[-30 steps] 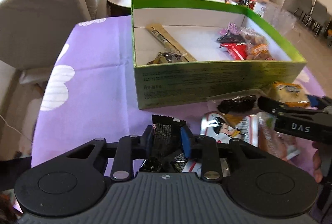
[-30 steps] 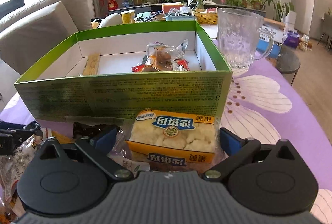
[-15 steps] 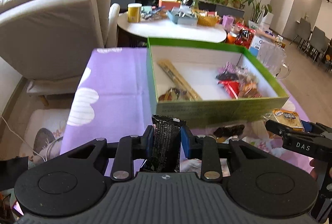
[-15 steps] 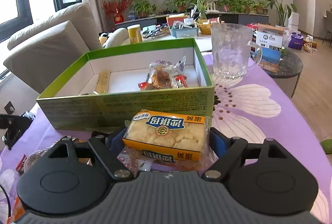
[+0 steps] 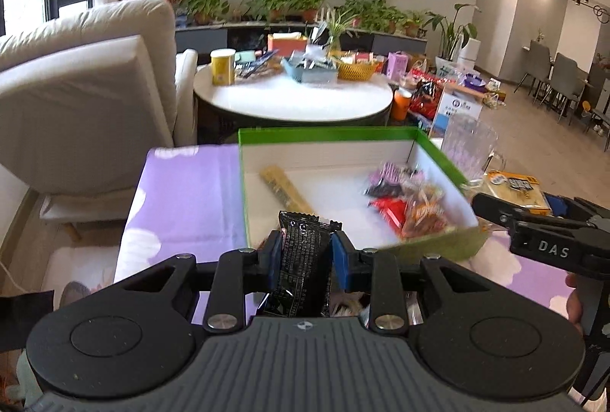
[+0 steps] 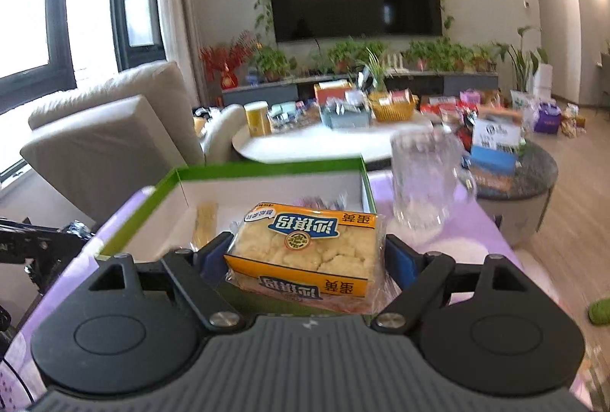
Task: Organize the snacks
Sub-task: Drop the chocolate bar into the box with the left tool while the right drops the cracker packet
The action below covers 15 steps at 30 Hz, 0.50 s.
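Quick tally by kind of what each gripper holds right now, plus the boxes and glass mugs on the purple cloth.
Black snack packet, in the left gripper: 1
Yellow cake packet, in the right gripper: 1
Green box: 1
Glass mug: 1
Total: 4

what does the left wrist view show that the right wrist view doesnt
Only the left wrist view: the left gripper, jaws shut on a black snack packet, and red and orange wrapped snacks in the box.
Only the right wrist view: the right gripper gripping the yellow cake pack head-on.
Both: the green box, the long tan stick pack, the glass mug.
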{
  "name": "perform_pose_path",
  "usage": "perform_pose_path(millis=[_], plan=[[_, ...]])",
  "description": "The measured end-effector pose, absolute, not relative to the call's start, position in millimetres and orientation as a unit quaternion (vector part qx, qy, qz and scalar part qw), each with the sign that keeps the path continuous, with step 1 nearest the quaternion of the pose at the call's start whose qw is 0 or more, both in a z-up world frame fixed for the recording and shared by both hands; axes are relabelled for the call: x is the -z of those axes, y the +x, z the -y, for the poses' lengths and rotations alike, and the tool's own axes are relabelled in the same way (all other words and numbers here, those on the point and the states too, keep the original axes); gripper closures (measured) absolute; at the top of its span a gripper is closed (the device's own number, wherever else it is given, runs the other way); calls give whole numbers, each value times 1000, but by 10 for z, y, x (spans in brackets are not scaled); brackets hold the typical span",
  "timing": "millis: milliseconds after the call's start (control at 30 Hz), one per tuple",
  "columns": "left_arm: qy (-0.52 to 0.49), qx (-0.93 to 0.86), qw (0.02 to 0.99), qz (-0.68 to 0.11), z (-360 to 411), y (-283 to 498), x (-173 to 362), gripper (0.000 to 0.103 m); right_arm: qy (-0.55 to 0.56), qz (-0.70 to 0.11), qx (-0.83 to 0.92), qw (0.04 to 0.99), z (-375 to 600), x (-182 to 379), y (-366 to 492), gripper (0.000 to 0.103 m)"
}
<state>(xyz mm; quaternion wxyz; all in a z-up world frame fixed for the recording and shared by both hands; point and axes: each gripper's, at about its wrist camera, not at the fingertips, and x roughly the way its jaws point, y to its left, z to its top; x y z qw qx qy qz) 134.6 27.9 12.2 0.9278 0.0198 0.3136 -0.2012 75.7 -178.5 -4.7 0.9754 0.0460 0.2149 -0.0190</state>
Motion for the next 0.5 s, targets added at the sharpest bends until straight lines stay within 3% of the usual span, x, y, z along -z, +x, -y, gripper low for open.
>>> perform_pose_path(millis=[500], plan=[[27, 203, 924, -324, -26, 1832, -106, 76, 58, -201, -1, 978, 1821, 9, 1205, 44]])
